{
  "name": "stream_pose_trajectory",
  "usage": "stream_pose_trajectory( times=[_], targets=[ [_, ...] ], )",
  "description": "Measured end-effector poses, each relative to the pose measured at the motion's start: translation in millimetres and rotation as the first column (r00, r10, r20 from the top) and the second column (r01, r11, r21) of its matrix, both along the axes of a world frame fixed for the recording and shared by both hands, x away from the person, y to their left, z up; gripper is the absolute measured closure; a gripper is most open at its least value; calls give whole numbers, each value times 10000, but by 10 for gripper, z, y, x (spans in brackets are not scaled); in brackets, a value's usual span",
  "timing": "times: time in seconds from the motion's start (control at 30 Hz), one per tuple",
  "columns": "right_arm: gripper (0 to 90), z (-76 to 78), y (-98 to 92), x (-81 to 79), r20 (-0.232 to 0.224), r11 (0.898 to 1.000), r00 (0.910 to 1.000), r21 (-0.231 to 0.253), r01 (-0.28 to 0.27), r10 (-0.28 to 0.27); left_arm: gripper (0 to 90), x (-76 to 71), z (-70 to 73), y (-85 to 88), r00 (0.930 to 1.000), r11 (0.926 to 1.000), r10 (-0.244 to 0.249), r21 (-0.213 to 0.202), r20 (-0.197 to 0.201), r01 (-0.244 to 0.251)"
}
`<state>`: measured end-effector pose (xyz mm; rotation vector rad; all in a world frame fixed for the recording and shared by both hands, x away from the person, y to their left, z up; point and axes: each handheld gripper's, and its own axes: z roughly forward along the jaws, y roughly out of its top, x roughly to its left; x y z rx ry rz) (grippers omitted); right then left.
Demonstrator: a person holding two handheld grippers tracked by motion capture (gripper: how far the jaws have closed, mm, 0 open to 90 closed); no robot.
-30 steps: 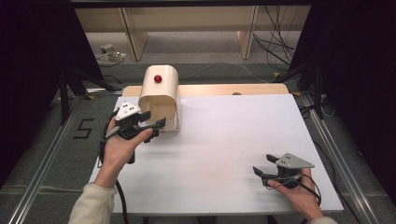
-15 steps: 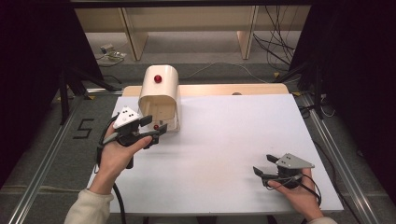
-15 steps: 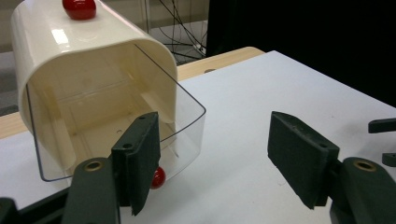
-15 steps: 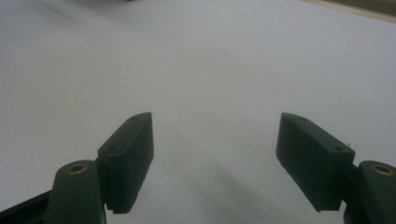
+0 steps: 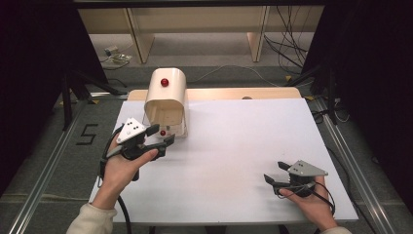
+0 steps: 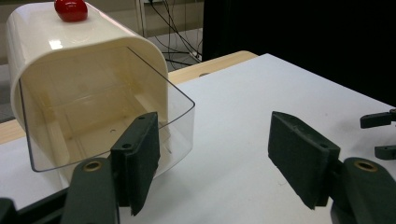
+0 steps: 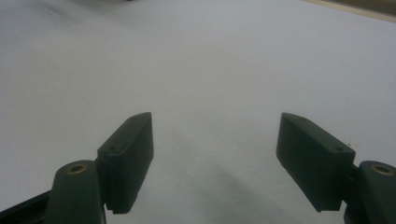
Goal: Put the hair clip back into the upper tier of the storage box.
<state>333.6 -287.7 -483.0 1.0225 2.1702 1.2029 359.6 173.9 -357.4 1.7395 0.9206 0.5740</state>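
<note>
Left claw (image 5: 163, 135) agape beside cream box (image 5: 166, 100)

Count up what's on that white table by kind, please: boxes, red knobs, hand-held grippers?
Box: 1
Red knobs: 2, one on top, one low at the front
Grippers, left and right: 2, both open and holding nothing
Total: 5

Left tool (image 5: 163, 135) open — beside cream box (image 5: 166, 102)

Open board, one obstacle
Only the cream box (image 5: 166, 100) blocks the far-left corner; the white board (image 5: 243, 141) is passable elsewhere.
</note>
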Motion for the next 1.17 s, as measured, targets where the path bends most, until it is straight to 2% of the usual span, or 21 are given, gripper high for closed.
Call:
stream_pose_trajectory(
  times=[0.1,0.3,0.6,0.87,1.17],
  targets=[
    [283,2,3,-4,-59,10000,10000,-40,59,-59,338,-25,-58,-5,10000,9998,1,-173,-64,-3],
    [283,1,3,-3,-19,10000,10000,5,23,-23,337,-73,-186,-28,10000,9999,-21,-149,-61,20],
    [283,1,-7,-4,5,10000,10000,-9,-11,11,337,-183,-474,-17,9999,9999,-29,-135,-124,28],
    [282,7,-3,-10,-21,10000,10000,-55,42,-42,334,-280,-632,-4,9996,9997,-236,46,-153,237],
    [281,6,-2,-9,-19,10000,10000,-45,38,-38,320,-297,-737,-35,9970,9967,-747,309,-217,753]
  ],
)
